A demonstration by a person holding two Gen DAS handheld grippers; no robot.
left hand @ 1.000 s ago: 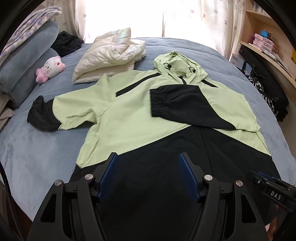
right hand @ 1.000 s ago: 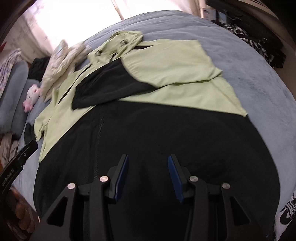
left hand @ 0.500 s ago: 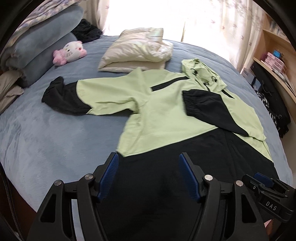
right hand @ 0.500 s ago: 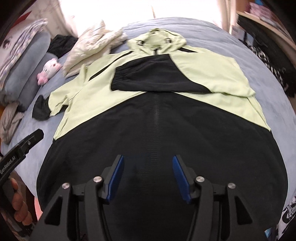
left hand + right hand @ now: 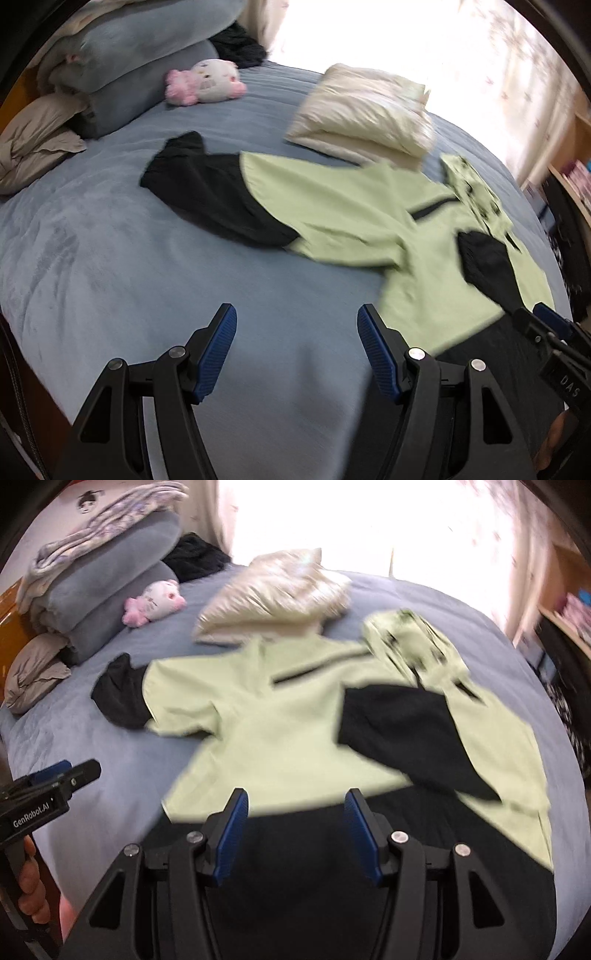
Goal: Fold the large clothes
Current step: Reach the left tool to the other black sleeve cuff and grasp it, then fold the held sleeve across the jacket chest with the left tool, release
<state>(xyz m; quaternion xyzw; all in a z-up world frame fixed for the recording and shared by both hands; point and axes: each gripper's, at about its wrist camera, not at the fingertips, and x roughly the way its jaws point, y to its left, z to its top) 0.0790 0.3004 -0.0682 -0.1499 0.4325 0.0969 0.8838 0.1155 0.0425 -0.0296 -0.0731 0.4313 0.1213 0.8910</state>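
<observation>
Green and black hooded jacket (image 5: 295, 738) spread flat on a blue bed (image 5: 110, 258); left gripper (image 5: 297, 349) hovers over bare bedding beside its hem, right gripper (image 5: 295, 830) above the hem, both with jaws apart, empty

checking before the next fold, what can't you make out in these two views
- Jacket hem: in the right wrist view the right gripper covers it; in the left wrist view the frame edge cuts it off.
- Hood cords: motion blur smears them in both views.
- Shelf items: cut by the edge, too small.
- Window: glare washes it out.
- Plush toy face: blurred.
</observation>
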